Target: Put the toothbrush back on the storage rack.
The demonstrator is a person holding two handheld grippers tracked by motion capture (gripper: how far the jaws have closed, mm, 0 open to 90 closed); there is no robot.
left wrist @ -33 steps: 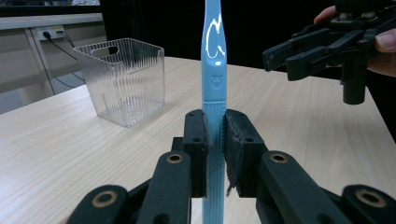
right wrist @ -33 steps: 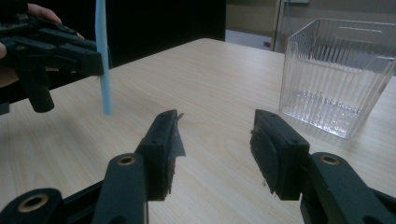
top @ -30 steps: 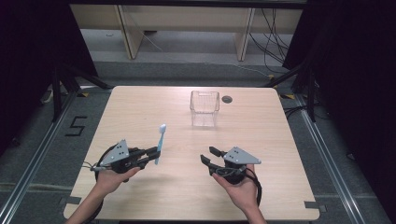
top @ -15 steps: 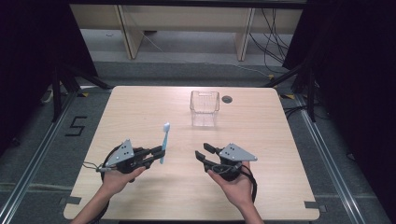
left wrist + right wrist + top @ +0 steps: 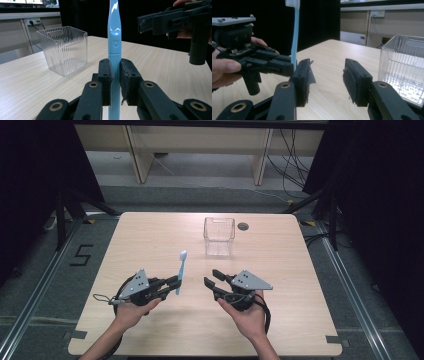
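Note:
A light blue toothbrush [image 5: 180, 271] stands upright with its white bristle head up, and my left gripper [image 5: 175, 283] is shut on its handle above the front left of the table. The left gripper view has the handle [image 5: 114, 62] pinched between both pads. My right gripper [image 5: 211, 282] is open and holds nothing, a short way right of the brush and facing it. In the right gripper view the toothbrush [image 5: 294, 35] rises just left of the open jaws, with the left gripper [image 5: 287, 65] beside them.
A clear ribbed plastic bin [image 5: 219, 236] stands empty at the back middle of the wooden table [image 5: 280, 270], also seen as the bin [image 5: 63, 50] and the bin [image 5: 404, 67]. A small dark cable hole [image 5: 243, 226] lies beside it. Dark frames and cables surround the table.
The left gripper has carried the toothbrush slightly right and tipped it more upright. The right gripper has moved left toward it, so the gap between the two has narrowed.

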